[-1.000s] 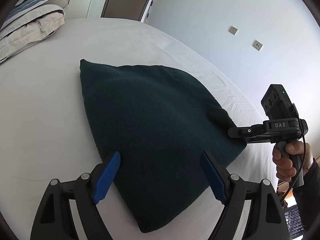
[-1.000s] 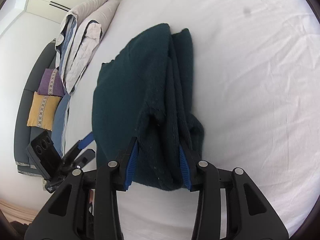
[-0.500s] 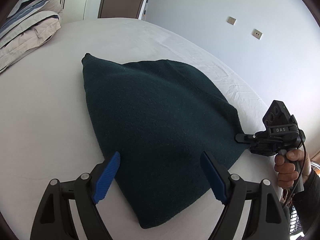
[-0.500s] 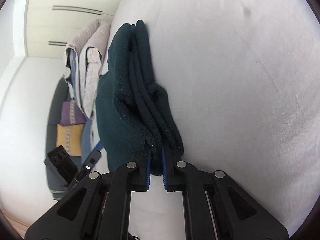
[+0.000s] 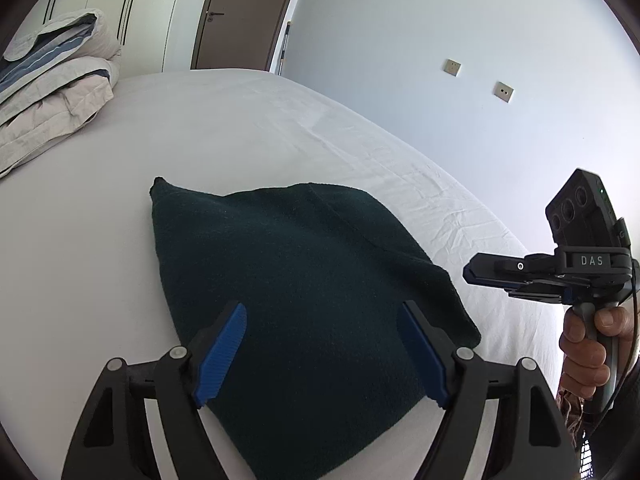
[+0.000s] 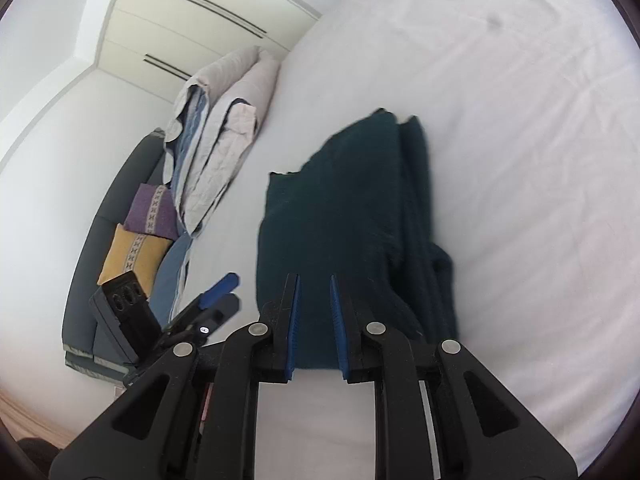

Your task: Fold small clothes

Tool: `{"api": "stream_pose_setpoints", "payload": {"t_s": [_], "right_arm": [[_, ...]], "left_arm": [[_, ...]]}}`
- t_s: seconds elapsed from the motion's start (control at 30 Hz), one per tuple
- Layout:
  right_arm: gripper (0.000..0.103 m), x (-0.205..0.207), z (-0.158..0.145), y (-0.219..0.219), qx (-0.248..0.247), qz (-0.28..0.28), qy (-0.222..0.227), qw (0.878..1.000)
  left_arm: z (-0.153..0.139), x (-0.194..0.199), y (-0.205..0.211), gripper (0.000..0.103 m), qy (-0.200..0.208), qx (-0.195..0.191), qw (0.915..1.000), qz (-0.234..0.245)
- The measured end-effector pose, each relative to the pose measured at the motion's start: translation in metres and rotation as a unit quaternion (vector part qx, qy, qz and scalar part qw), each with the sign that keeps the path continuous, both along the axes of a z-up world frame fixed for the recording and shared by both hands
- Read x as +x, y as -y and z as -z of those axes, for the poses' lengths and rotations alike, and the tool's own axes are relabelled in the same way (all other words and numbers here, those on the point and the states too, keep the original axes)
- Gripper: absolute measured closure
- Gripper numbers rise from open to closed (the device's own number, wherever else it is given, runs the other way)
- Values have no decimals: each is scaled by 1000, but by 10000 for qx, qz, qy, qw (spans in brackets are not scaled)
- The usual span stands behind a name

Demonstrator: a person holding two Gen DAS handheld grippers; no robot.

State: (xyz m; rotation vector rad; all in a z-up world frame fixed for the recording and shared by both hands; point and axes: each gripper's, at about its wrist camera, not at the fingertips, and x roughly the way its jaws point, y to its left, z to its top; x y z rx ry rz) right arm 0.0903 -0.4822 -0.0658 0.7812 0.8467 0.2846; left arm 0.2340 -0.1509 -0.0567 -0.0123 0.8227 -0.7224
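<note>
A dark green knitted garment [image 5: 304,280] lies folded on the white bed [image 5: 240,120]; in the right wrist view the garment [image 6: 344,208] shows stacked layers along its right edge. My left gripper [image 5: 322,312] hovers over its near part, wide open, jaws closing slightly, nothing between them. My right gripper [image 6: 313,284] hangs just above the garment's near edge, jaws narrow and opening, with no cloth pinched. In the left wrist view the right gripper [image 5: 470,272] sits clear of the garment's right corner, held by a hand [image 5: 588,344]. The left gripper [image 6: 226,294] shows at lower left.
A folded grey and blue duvet [image 5: 52,96] lies at the bed's far left, the same duvet [image 6: 224,120] beside a grey sofa [image 6: 92,272] with purple and yellow cushions. A brown door [image 5: 244,16] and a wall stand beyond the bed.
My right gripper pinched the garment's folded edge, then let it go and drew back and up. The garment has settled flat. My left gripper rose and pulled back a little.
</note>
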Motion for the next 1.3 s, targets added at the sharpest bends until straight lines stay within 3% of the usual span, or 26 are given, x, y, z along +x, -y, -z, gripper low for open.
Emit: {"api": "stream_pose_setpoints", "payload": {"t_s": [0.1, 0.17, 0.2, 0.33, 0.53, 0.57, 0.67, 0.77, 0.83, 0.87, 0.97, 1.1, 1.17, 1.23, 1.3], "right_arm": [[87, 20, 16, -8, 340, -160, -62, 9993], [87, 32, 45, -5, 151, -145, -509, 9985], [101, 41, 61, -4, -83, -55, -683, 9976], [103, 34, 95, 26, 826, 213, -110, 9963], [103, 36, 61, 18, 130, 348, -7, 9993], [99, 40, 51, 18, 81, 380, 112, 9992], [99, 69, 25, 17, 225, 137, 226, 9994], [99, 112, 30, 11, 247, -63, -45, 9997], [99, 145, 53, 2, 18, 49, -438, 9990], [103, 149, 65, 6, 30, 75, -423, 9991], [103, 147, 75, 22, 472, 332, -55, 9983], [103, 143, 62, 34, 7, 774, -25, 9970], [95, 133, 43, 32, 176, 641, 242, 9975], [95, 118, 25, 18, 364, 262, 599, 9972], [91, 105, 24, 2, 180, -46, 431, 9989]], "left_arm": [[23, 17, 9, 28, -388, 89, 9992, -20], [33, 20, 11, 28, -396, 136, 9991, -32], [34, 20, 11, 27, -374, 116, 9992, -15], [38, 20, 12, 23, -371, 55, 9992, 99], [35, 18, 7, 23, -278, -56, 9995, 105], [37, 20, 7, 23, -301, -90, 9995, 103], [39, 24, 7, 16, -395, -287, 9987, 126], [42, 27, 7, 13, -477, -418, 9979, 144], [43, 28, 7, 13, -473, -451, 9977, 180], [43, 28, 7, 13, -464, -443, 9977, 203], [45, 27, 7, 13, -400, -426, 9980, 244], [46, 24, 11, 11, -318, -376, 9986, 203], [46, 24, 13, 9, -307, -348, 9987, 230], [46, 24, 13, 8, -307, -355, 9986, 242], [46, 25, 12, 8, -308, -394, 9985, 227]]}}
